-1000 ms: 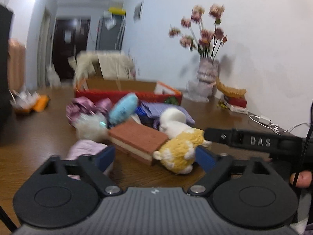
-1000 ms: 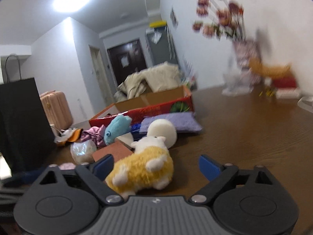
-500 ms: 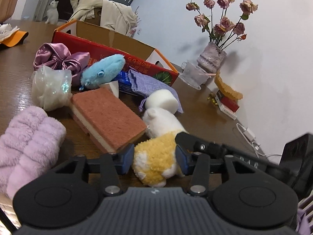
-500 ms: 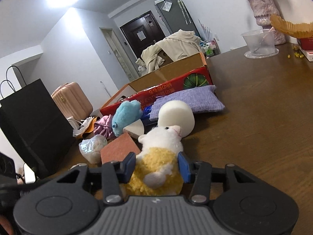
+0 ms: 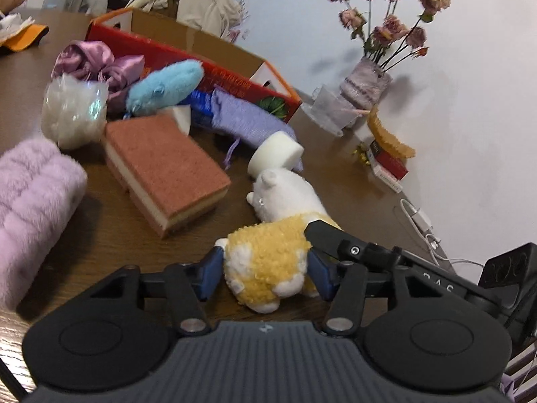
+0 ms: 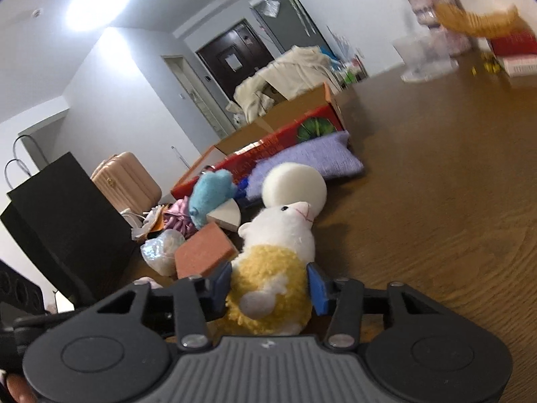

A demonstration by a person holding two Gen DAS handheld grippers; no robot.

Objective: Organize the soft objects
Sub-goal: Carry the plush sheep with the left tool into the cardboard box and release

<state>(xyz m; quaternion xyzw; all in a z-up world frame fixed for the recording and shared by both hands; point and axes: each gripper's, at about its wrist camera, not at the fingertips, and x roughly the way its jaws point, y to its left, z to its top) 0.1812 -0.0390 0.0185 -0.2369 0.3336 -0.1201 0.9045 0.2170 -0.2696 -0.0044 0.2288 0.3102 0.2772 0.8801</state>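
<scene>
A yellow and white plush animal (image 5: 265,262) lies on the brown table (image 6: 436,218), and both grippers have it. My left gripper (image 5: 265,273) has its blue pads against the yellow rump; its jaws are opening while the pads still touch the fur. My right gripper (image 6: 270,288) is shut on the yellow body of the plush (image 6: 268,288) from the other side. One of its black fingers (image 5: 335,238) lies over the plush's back in the left wrist view. Behind lie a pink-brown sponge (image 5: 164,174), a blue plush (image 5: 164,87) and a white foam cylinder (image 5: 275,151).
A lilac fluffy roll (image 5: 33,194), a clear bag (image 5: 74,114), satin cloth (image 5: 97,63) and a purple knit pouch (image 5: 248,124) lie before an open red cardboard box (image 5: 201,53). A flower vase (image 5: 365,84) and charger cable (image 5: 419,218) sit by the wall. A black paper bag (image 6: 63,215) stands left.
Both grippers came down onto the yellow and white plush and closed on it from wide open. The left jaws have since widened a little. Both views rolled and tilted downward.
</scene>
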